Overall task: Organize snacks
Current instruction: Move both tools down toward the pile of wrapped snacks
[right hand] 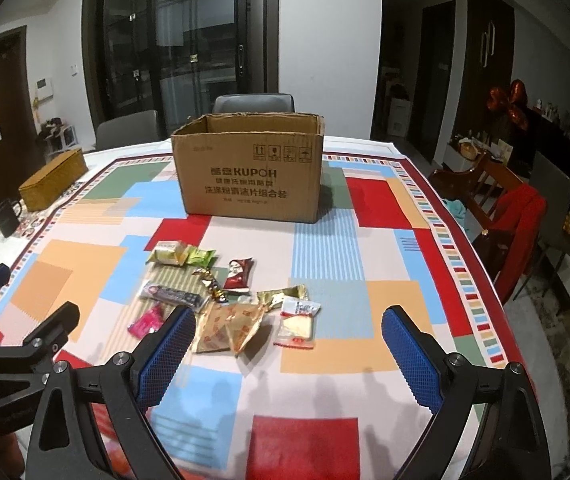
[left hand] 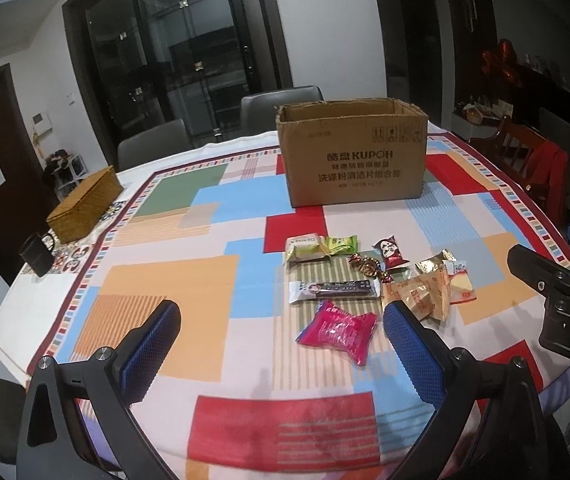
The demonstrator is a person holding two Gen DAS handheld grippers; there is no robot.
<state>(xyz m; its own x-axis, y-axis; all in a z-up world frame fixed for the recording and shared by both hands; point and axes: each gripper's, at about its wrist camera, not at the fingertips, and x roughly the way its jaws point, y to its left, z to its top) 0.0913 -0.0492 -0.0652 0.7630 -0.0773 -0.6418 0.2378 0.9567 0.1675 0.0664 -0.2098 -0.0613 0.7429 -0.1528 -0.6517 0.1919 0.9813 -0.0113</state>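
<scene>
Several wrapped snacks lie on the patterned tablecloth. A pink packet point(left hand: 339, 330) lies nearest, between the tips of my open left gripper point(left hand: 283, 318), which hovers over it without touching. Behind it are a dark bar point(left hand: 335, 290), a pale packet point(left hand: 305, 248), a green packet point(left hand: 341, 244) and a red packet point(left hand: 391, 252). My right gripper point(right hand: 289, 330) is open above the table, with gold wrappers point(right hand: 231, 326) and a white packet point(right hand: 297, 322) between its blue pads point(right hand: 413, 356). An open cardboard box point(right hand: 249, 174) stands behind the snacks.
A woven basket point(left hand: 87, 210) and a dark mug point(left hand: 37, 254) sit at the table's left edge. Grey chairs point(left hand: 281, 106) stand behind the table, and a wooden chair with a red garment point(right hand: 517, 220) stands to the right.
</scene>
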